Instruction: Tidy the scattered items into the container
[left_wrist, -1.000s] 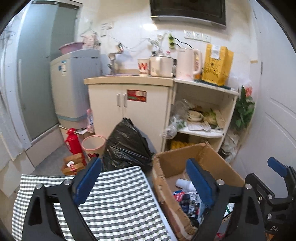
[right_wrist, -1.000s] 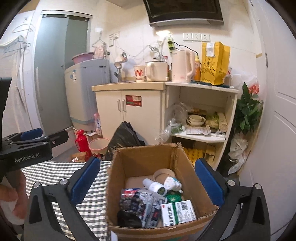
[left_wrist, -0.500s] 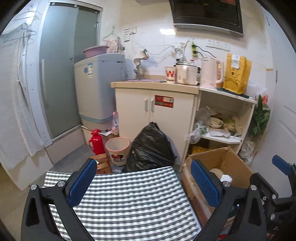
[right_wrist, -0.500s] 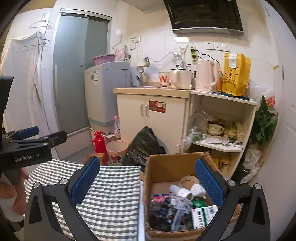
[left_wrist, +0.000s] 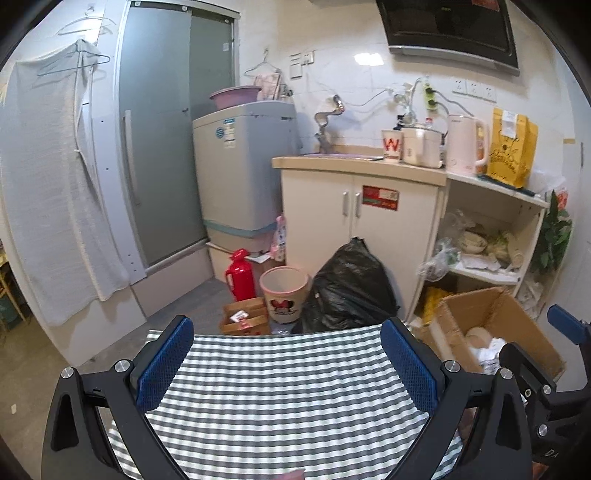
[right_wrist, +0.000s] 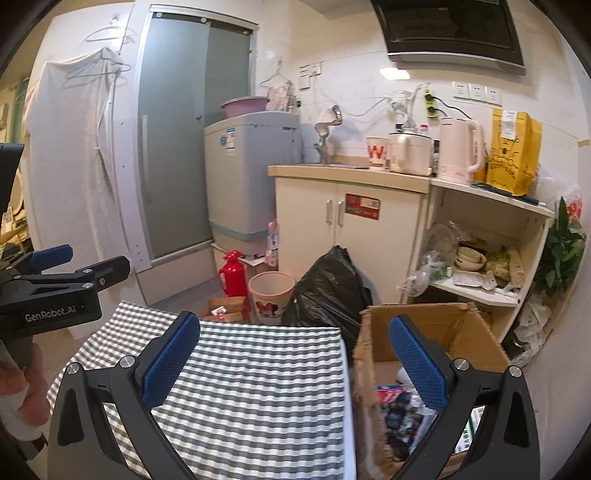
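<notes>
The cardboard box (right_wrist: 436, 354) sits just beside the right edge of the checked surface (right_wrist: 258, 387), holding packets, a printed carton and white pieces (labels too blurred to read). Both the left claw (left_wrist: 288, 360) and the right claw (right_wrist: 295, 362) gape wide with nothing between their blue pads. A pink bin (left_wrist: 284, 291) stands on the floor beyond

Cardboard box (right_wrist: 476, 332) sits upright at about four o'clock in the right wrist view, just beside the checked table's right edge, flaps open, front rim ragged; inside, a jumble of packets (right_wrist: 399, 406), white bits and a barcoded carton (right_wrist: 471, 430), partly hidden
</notes>
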